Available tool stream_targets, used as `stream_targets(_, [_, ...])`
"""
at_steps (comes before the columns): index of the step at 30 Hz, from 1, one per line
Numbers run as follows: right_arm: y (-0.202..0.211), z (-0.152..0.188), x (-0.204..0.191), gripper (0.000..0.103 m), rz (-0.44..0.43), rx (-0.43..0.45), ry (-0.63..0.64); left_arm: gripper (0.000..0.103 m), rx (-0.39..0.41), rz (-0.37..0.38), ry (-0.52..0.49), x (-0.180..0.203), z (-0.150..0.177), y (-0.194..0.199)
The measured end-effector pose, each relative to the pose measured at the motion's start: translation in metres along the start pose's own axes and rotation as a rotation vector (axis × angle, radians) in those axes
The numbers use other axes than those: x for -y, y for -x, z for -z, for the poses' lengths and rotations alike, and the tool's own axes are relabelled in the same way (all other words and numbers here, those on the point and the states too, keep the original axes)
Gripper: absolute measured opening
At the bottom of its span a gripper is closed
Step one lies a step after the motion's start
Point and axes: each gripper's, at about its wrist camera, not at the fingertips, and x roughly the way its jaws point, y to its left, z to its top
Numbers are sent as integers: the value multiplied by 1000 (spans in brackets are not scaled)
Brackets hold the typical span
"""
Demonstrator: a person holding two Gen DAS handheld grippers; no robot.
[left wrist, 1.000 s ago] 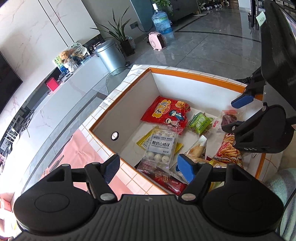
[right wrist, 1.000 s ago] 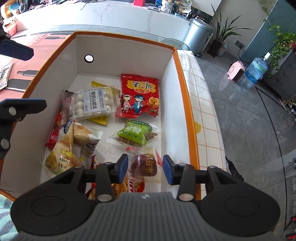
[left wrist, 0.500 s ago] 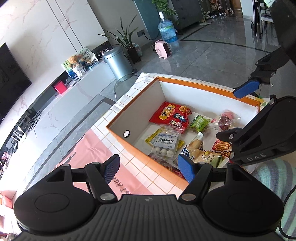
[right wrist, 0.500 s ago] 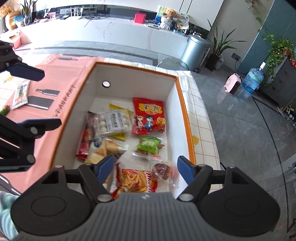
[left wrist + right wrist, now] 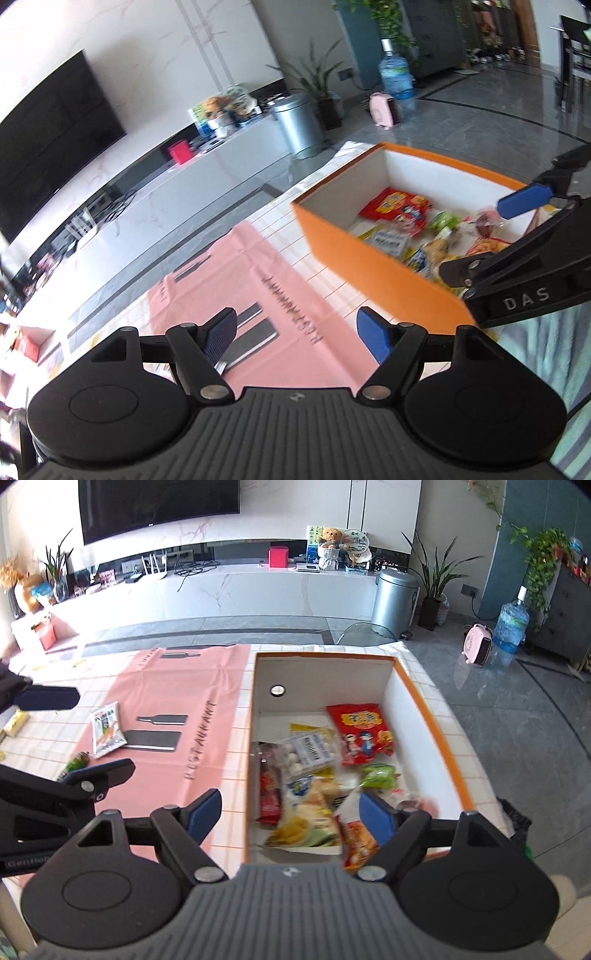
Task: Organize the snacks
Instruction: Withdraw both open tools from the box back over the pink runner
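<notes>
On the far left of the right wrist view, a pale yellow packet (image 5: 14,722) lies at the table's edge, its print too small to read. Next to it, a white snack packet (image 5: 107,729) with green print rests on the pink placemat (image 5: 177,701), and a small green wrapped snack (image 5: 75,763) sits just off the mat's near corner: three snacks outside the box. The mat carries the word "RESTAURANT" and dark bottle shapes. The left gripper (image 5: 297,334) hangs above this mat with its blue pads spread wide and nothing between them; its body bears part of a name, "GenRob".

Further right stands the orange box (image 5: 436,734) with white inner walls, holding the rest of the snacks. Readable or clear among them are one red bag (image 5: 360,733) with two cartoon children and Chinese characters, one clear pack of white balls (image 5: 310,753) with a white label, one green packet (image 5: 376,777), and one long dark red packet (image 5: 269,786); the nearer ones overlap and cannot be counted. The right gripper (image 5: 290,812) hovers over the box's near end, fingers wide apart and empty, marked "DAS".
</notes>
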Motion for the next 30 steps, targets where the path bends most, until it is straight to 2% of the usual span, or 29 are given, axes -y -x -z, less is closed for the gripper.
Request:
stream_targets(9, [-4, 32, -59, 79, -14, 71, -10, 87, -61, -83, 206, -45, 61, 8])
stream_targets(17, [-25, 55, -121, 78, -101, 52, 66, 87, -110, -139, 367, -86, 109, 8])
stream_targets(22, [-41, 60, -151, 78, -132, 27, 135, 87, -154, -124, 420, -107, 132, -2])
stream_targets(30, [-70, 53, -173, 78, -164, 0, 145, 87, -205, -131, 472, -132, 157, -25])
